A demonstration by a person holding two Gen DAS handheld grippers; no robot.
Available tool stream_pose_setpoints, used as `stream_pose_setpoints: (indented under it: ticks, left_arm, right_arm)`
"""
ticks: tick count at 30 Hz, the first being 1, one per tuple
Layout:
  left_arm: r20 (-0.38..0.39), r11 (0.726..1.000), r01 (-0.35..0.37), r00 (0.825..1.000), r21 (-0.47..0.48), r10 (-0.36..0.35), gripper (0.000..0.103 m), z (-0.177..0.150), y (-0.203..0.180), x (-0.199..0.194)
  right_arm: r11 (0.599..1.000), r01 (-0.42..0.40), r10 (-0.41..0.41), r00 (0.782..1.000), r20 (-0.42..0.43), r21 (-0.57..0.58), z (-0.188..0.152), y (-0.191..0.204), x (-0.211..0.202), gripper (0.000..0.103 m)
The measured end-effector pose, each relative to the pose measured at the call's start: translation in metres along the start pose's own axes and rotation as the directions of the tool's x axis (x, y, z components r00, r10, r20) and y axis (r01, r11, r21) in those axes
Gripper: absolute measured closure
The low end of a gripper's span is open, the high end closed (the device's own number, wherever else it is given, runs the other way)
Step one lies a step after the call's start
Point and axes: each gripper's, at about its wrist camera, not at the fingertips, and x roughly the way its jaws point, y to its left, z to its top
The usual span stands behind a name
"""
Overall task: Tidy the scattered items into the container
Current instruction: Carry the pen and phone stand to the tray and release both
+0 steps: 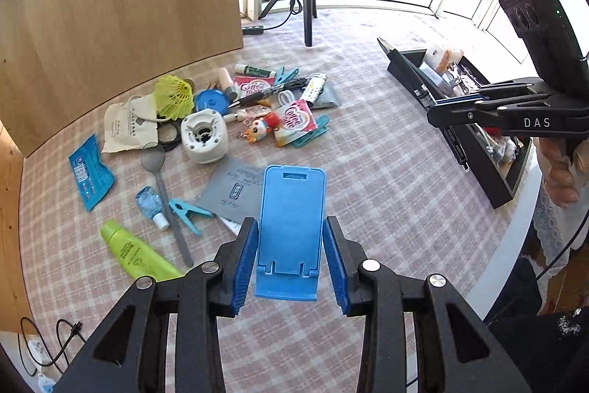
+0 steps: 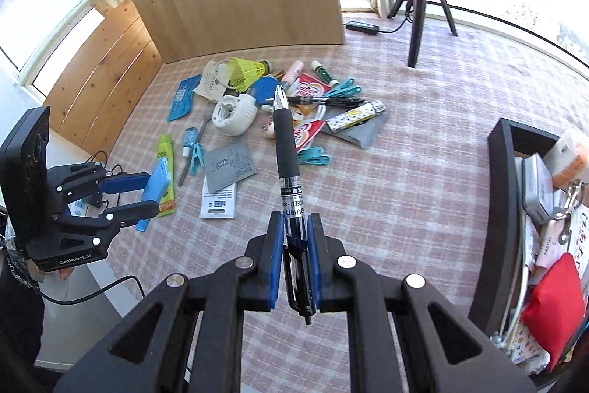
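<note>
Left gripper [image 1: 291, 260]: clamped on the blue phone stand [image 1: 291, 231], pads against its two long sides, flat back up; held clear above the checked tablecloth [image 1: 386, 209], presumably for carrying.
Right gripper [image 2: 296, 238]: closed on a black pen [image 2: 285, 150], pinched near the clip end, tip pointing forward and away; narrow grip suits so thin a barrel.
Container [image 2: 497, 209]: black open tray at the right edge of the tablecloth, already partly filled with a red pouch [image 2: 552, 312], a grey tin [image 2: 537, 186] and papers; room left near its far corner.
Scattered pile [image 1: 235, 113]: toward the far edge, in front of the wooden board [image 1: 121, 17]; yellow shuttlecock [image 1: 175, 96], white round device [image 1: 204, 135], coffee sachets, a second pen, pegs.
Near-left strays: green tube [image 1: 136, 255], grey spoon [image 1: 165, 194], small blue bottle [image 1: 149, 205], blue packet [image 1: 88, 172].
Step in hand: likely both loads bound for the tray; much clutter not yet tidied.
Risk: pen gripped off-centre, could pivot.
</note>
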Motion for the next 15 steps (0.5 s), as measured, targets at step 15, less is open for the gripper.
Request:
stream_pose_setpoints:
  ticks: [15]
  left_arm:
    - [0.079,0.956,0.261,0.959,0.133,-0.273,0.069,0.139,-0.262,0.081]
  right_arm:
    - [0.904,0.292,-0.328,0.942,0.069,0.313,-0.068,-0.262,-0.146,0.090]
